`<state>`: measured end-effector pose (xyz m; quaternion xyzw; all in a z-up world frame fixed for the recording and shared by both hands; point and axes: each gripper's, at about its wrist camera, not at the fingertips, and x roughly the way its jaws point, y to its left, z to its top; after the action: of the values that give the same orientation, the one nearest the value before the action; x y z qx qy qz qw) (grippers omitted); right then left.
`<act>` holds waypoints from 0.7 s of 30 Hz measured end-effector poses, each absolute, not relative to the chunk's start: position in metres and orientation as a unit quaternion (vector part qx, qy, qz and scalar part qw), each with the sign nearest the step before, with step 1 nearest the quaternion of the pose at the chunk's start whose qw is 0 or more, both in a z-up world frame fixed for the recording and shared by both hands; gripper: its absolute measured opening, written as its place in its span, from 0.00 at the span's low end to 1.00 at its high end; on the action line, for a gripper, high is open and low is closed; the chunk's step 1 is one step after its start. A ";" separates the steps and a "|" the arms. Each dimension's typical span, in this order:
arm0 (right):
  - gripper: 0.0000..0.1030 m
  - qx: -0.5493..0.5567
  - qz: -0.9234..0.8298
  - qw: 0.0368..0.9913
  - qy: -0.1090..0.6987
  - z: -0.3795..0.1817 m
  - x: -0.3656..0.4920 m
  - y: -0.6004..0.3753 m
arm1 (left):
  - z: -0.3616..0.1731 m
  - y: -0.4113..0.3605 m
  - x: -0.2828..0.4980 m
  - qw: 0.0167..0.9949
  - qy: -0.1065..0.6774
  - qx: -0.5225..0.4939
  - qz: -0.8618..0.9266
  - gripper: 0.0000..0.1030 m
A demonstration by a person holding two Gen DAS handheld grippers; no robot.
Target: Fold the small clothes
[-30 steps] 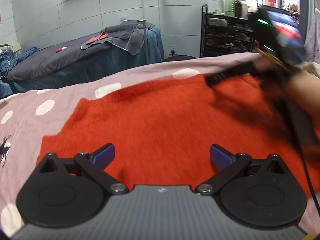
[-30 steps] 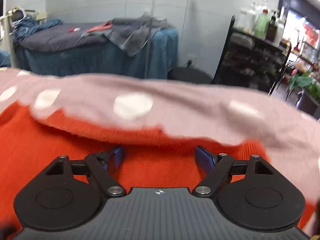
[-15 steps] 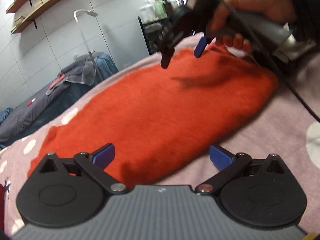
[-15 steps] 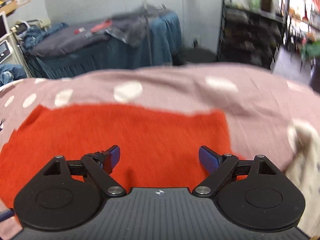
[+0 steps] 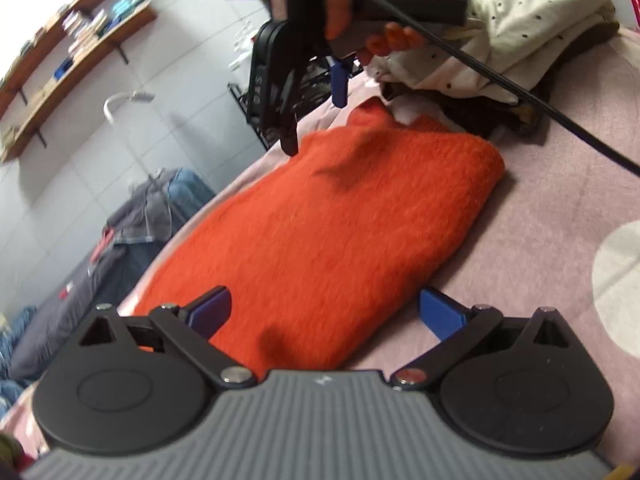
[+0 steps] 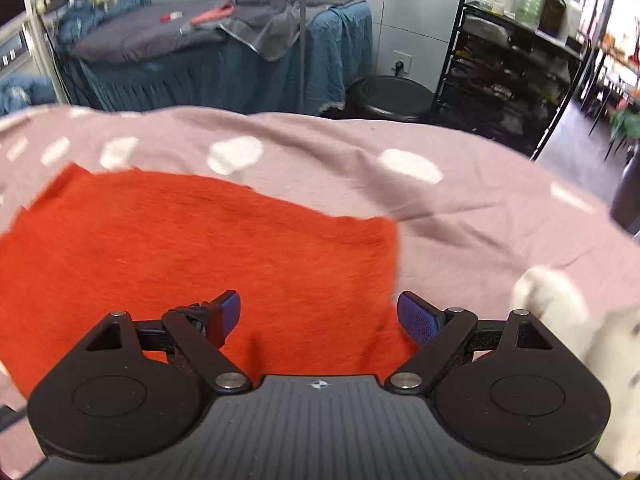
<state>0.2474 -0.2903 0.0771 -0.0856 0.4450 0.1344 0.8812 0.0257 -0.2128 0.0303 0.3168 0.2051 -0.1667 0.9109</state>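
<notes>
1. Lying flat on the pink spotted sheet (image 6: 460,216), the folded red sweater (image 5: 320,232) fills the middle of both views, with its folded edge toward the right in the left wrist view.
2. At far left in the left wrist view, wall shelves (image 5: 68,60) hold books, and a bed with a grey cover (image 5: 80,280) stands beyond the sheet.
3. The left gripper (image 5: 326,316) hangs over the sweater's near end with its jaws spread wide and nothing between them; its left blue pad (image 5: 210,312) is over the sweater, its right pad (image 5: 442,314) over the sheet.
4. The right gripper (image 5: 316,116), held by a hand (image 5: 360,28), hovers above the sweater's far end, its jaws apart and empty.
5. In the right wrist view the right gripper (image 6: 320,316) sits over the sweater's right edge.
6. At right, a heap of clothes with a cream dotted garment (image 5: 520,24) on top sits just beyond the sweater.
7. A black rack (image 6: 512,68) with bottles stands behind the bed.
</notes>
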 end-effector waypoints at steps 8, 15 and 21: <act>1.00 -0.106 0.140 0.843 0.508 0.069 0.277 -0.309 | 0.029 -0.248 0.039 0.898 0.180 0.351 -0.197 0.87; 1.00 -0.150 0.153 0.809 0.548 0.048 0.286 -0.302 | 0.026 -0.285 0.047 0.884 0.161 0.373 -0.229 0.65; 1.00 -0.125 0.190 0.801 0.553 0.045 0.285 -0.303 | 0.026 -0.300 0.064 0.880 0.184 0.361 -0.250 0.41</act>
<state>0.2847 -0.3033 0.0451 -0.1254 0.5534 0.1900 0.8012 0.0640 -0.3000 0.0258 0.3607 0.1844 -0.2496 0.8795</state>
